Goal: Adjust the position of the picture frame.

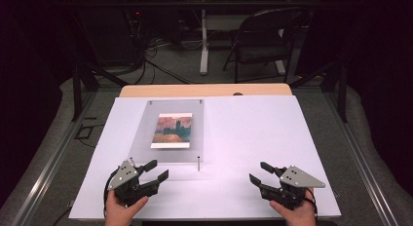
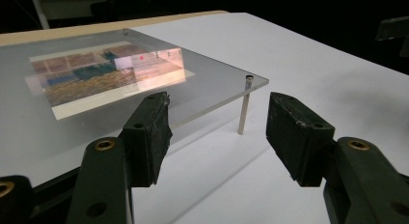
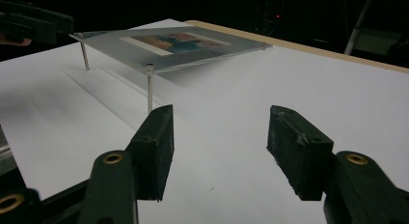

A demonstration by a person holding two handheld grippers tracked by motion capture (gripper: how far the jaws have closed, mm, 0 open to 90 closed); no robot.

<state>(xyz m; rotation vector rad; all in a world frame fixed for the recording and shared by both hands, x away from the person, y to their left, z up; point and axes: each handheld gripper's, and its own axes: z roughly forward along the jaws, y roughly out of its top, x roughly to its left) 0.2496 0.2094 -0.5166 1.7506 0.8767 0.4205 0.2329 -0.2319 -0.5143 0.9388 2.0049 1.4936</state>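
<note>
Near edge of the white table top [image 1: 272, 138]: both hands low in the high view, each w/ a gripper. Left gripper [image 1: 157, 170] sits just short of the clear acrylic panel [image 1: 168, 153], jaws spread, nothing btwn them, pointing up-right toward the panel's near edge. In the left gripper view the two black jaws stand well apart w/ bare white surface in the gap; the left jaw's tip overlaps the panel's near edge in the picture (touching or not: can't tell).

Right gripper [image 1: 258, 172] is well apart from the panel, over bare white surface on the right side, jaws also spread & empty, pointing left. The right gripper view shows the same: open gap, only table btwn the pads.

Farther in: the panel lies raised on thin metal standoff posts [image 2: 244, 108], one at each visible corner; near-right post stands just ahead of the left gripper. Panel tilts slightly, near edge higher off the table. On or under the clear sheet is a small art print [image 1: 171, 131] w/ a white border, orange and blue tones, about centred.

Beyond: wooden table edge [image 1: 204, 89], then dark floor w/ a folding chair [image 1: 265, 41] and cables.
</note>
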